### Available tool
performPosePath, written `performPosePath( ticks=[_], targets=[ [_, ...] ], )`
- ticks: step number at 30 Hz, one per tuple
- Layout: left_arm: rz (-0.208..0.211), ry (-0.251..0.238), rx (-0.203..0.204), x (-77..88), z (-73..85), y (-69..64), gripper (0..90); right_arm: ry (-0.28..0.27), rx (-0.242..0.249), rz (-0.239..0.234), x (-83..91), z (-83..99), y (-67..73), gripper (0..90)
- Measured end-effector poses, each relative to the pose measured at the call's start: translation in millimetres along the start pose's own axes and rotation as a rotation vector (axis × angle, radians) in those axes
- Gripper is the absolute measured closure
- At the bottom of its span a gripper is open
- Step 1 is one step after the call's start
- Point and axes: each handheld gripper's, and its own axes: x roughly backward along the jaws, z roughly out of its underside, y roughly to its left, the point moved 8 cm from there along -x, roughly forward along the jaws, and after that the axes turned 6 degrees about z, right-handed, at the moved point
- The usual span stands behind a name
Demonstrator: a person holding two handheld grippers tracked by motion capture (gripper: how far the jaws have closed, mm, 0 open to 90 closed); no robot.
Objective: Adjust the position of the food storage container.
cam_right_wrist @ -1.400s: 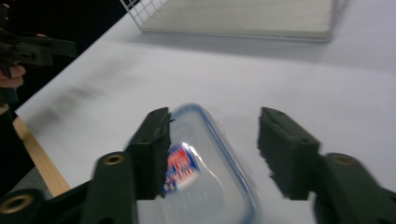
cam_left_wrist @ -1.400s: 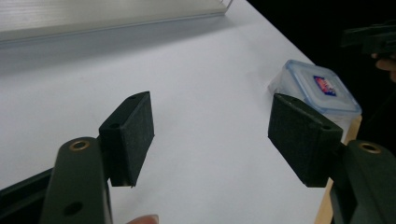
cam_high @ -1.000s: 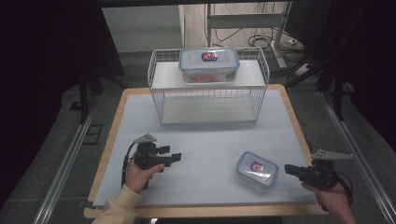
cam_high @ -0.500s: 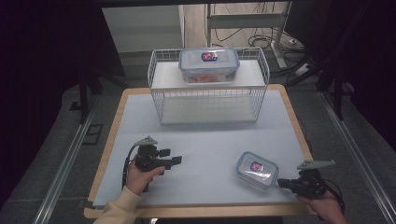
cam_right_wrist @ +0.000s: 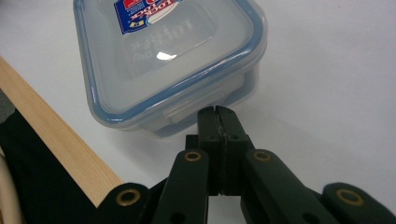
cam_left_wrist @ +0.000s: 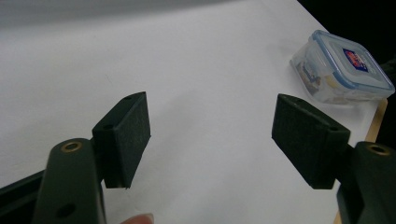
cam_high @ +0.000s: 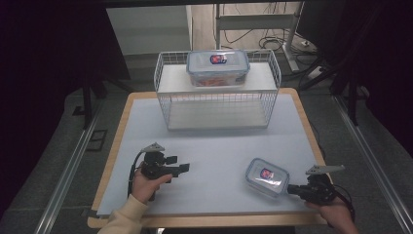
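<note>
Closed right gripper [cam_right_wrist: 216, 112] set against small lidded container [cam_right_wrist: 163, 56].
Left gripper [cam_left_wrist: 210, 140], at nine o'clock, is held wide open, empty.

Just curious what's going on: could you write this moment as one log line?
right gripper: shut, tips at small container's lid latch | left gripper: open, holding nothing | big container: on wire rack

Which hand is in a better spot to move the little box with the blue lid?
Probably the right gripper: its shut jaws sit right at the small box. The left gripper, open, is farther off.
</note>
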Motion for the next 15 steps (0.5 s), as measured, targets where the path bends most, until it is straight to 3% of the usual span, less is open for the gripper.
performPosePath(
  ticks=[15],
  targets=[
    [-0.008, 0.003, 0.014, 1.4, 0.5, 5.0, 27.7, -0.009, -0.007, -0.007, -15.1, -13.0, 7.1, 89.2]
  ],
)
